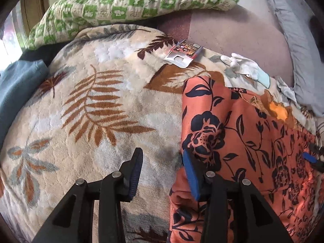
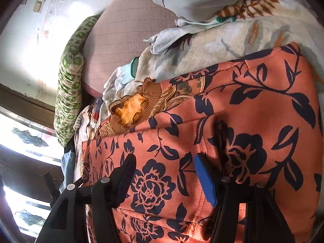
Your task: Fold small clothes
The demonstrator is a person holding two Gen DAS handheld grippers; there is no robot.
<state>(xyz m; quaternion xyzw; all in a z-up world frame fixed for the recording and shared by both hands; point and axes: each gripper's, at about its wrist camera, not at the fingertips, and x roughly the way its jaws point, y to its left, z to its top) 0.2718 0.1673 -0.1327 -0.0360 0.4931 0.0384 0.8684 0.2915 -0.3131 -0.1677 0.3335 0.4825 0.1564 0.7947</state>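
- Over the bed, through the left wrist view, the left gripper (image 1: 162, 160) is pointing down at the leaf-print blanket (image 1: 97, 105), its jaws standing moderately apart and gripping nothing; bare blanket is showing in the gap between them.
- Its blue-padded finger is lying against the left edge of the orange floral garment (image 1: 239, 133), which is spreading across the blanket's right side.
- Beyond, a card packet (image 1: 183, 52) and white gloves (image 1: 243, 64) are lying near a green checked pillow (image 1: 129, 2).
- Across the right wrist view, the right gripper (image 2: 165, 162) is hanging low over the orange floral garment (image 2: 253, 105), jaws wide and clamping nothing, with flat cloth lying under the gap.
- A brown knit piece (image 2: 137, 103) is peeking out at the garment's far edge.
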